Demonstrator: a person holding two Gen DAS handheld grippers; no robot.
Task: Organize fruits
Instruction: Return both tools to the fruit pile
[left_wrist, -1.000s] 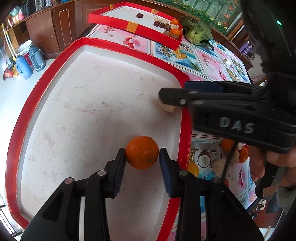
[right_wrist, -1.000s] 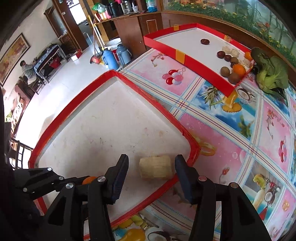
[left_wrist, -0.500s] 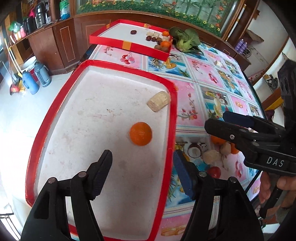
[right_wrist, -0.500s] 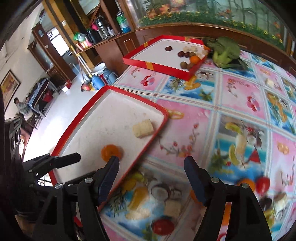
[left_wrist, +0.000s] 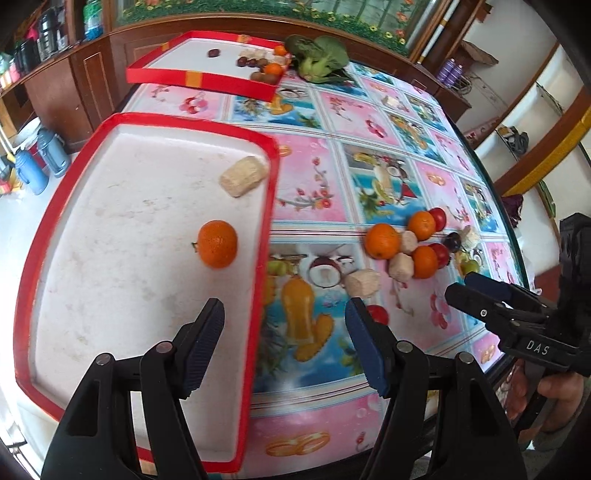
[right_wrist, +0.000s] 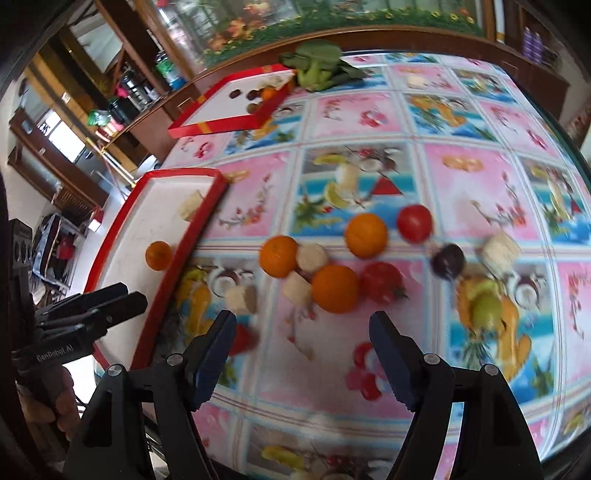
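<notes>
The left gripper (left_wrist: 284, 343) has its two fingers spread wide apart and holds nothing between them. The right gripper (right_wrist: 303, 354) is also wide open and empty. In the left wrist view the right gripper appears at the right edge, and a hand (left_wrist: 554, 402) grips its handle from below. In the right wrist view the left gripper shows at the left edge, with a hand (right_wrist: 55, 398) under it.

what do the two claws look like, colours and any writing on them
Both are black plastic with silver rivets. The left claw has dark blue ribbed pads and white "GenRobot.AI" lettering on its side. The right claw matches, marked "DAS". A bare hand grips its handle.
</notes>
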